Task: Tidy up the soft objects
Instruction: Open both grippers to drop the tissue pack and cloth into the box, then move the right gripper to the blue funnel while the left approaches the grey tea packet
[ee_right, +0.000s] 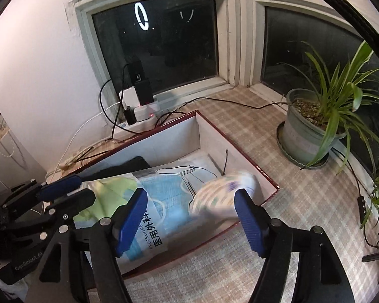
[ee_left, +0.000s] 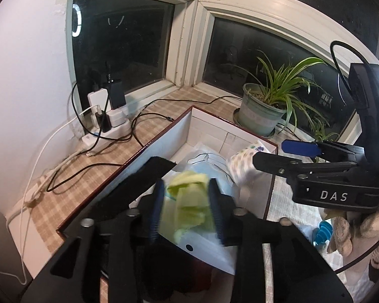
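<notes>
Two soft things hang over the open red-edged box [ee_right: 242,151], the landmark for all that follows. Left of the box's middle, the left gripper [ee_left: 187,209] has its jaws parted around a yellow-green cloth [ee_left: 189,202]; the blur leaves it unclear whether the pads press on it, though it looks to be slipping loose above the mask packet [ee_right: 164,207] lying in the box. That cloth reads as light, limp and easily bunched, best pinched at a thick fold rather than a loose edge. Toward the box's right wall, the right gripper [ee_right: 189,214] stands wide open, its blue pads apart from a spotted white roll of fabric [ee_right: 222,186], which is blurred and seems to be dropping in. It too looks light and squashy; a grip across its middle would hold. Both grippers tilt downward into the box, side by side, well short of the potted plant [ee_right: 313,128] beyond the box's right wall.
</notes>
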{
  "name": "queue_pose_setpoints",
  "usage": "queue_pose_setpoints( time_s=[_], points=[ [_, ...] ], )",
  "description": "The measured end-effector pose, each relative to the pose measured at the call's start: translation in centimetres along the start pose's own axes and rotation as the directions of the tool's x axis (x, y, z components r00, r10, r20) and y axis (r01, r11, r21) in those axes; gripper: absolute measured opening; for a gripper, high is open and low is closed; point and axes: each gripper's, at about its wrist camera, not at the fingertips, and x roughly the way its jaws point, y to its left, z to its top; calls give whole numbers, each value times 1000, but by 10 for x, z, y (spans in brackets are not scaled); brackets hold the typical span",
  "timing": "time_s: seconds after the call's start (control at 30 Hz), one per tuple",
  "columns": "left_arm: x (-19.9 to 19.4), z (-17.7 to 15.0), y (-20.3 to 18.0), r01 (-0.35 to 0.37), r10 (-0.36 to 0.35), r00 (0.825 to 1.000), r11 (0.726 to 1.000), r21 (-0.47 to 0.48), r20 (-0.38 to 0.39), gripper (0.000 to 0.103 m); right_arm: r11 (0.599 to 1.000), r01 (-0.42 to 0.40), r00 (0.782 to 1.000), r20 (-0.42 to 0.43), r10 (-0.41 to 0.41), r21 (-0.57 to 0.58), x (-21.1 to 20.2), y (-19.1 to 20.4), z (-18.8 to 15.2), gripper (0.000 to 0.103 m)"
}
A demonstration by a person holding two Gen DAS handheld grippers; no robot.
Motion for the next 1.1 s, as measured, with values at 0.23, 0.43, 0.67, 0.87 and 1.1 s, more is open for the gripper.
queue_pose_setpoints(
  time_s=[0.23, 0.43, 0.67, 0.87, 1.1],
  points=[
    [-7, 1, 0, 8, -8, 1000, 1000, -8, 11, 39, 1000, 9, 1000, 2, -9, 3, -10, -5, -3, 68],
    [-16, 1, -3, 24, -23, 1000, 1000, -8, 21, 39, 1000, 13, 1000, 11, -14, 26, -27, -16, -8, 69],
    [-28, -4, -15, 59, -60, 998, 998, 8, 28, 39, 996, 45, 999, 26, -47, 70, -63, -43, -27, 69],
    [-34, -11, -35, 112, -113, 993, 993, 37, 20, 39, 987, 90, 995, 21, -94, 130, -96, -76, -54, 70],
    [-36, -21, -64, 176, -176, 984, 981, 84, -9, 39, 972, 165, 986, -18, -164, 166, -123, -109, -95, 70]
  ],
)
